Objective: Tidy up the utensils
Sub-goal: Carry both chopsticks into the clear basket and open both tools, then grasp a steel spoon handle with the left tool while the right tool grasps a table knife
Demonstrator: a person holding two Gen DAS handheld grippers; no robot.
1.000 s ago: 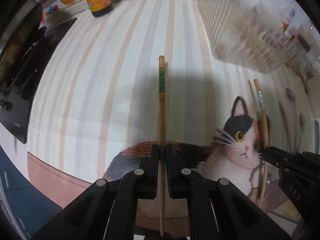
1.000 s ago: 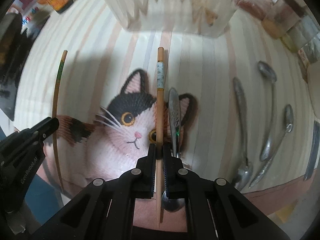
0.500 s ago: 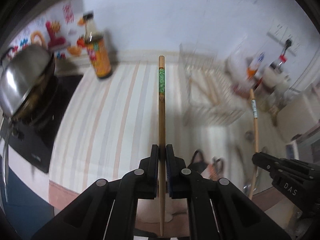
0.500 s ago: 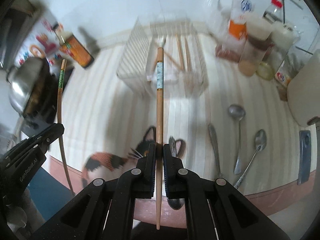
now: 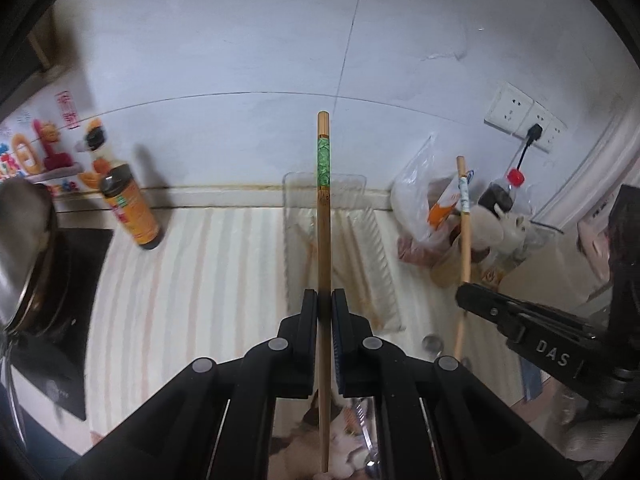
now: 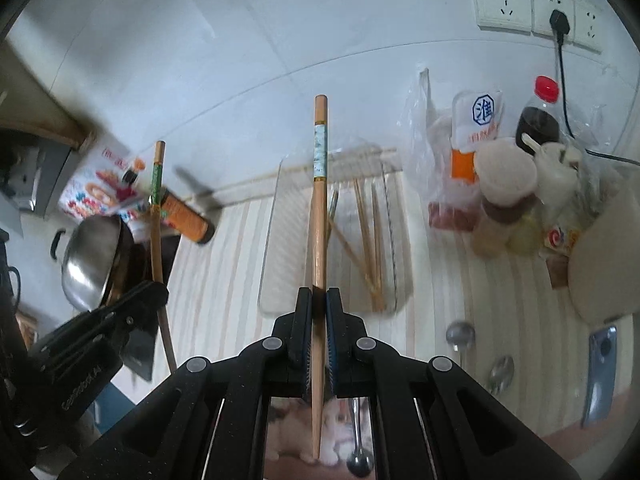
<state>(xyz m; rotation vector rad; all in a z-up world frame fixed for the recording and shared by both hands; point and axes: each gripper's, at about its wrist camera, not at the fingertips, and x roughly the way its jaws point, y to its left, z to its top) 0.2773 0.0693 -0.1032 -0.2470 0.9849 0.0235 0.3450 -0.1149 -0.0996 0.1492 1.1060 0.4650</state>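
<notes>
My left gripper (image 5: 324, 294) is shut on a wooden chopstick with a green band (image 5: 323, 216), held high above the striped mat. My right gripper (image 6: 319, 292) is shut on a wooden chopstick with a pale blue band (image 6: 319, 216). Each gripper also appears in the other's view: the right gripper (image 5: 464, 296) with its chopstick (image 5: 464, 216) at the right, the left gripper (image 6: 160, 292) with its chopstick (image 6: 157, 208) at the left. A clear plastic tray (image 6: 272, 264) beyond both tips holds several chopsticks (image 6: 366, 236). Spoons (image 6: 460, 334) lie on the mat at the right.
A sauce bottle (image 5: 132, 208) stands at the back left beside a steel pot (image 5: 24, 256) on a black cooktop. Bags, jars and a red-capped bottle (image 6: 538, 116) crowd the back right under wall sockets. A phone (image 6: 600, 368) lies at the right edge.
Both grippers have risen from just above the cat-print mat with their chopsticks still clamped. The tray, the wall and the back row of bottles have come into view.
</notes>
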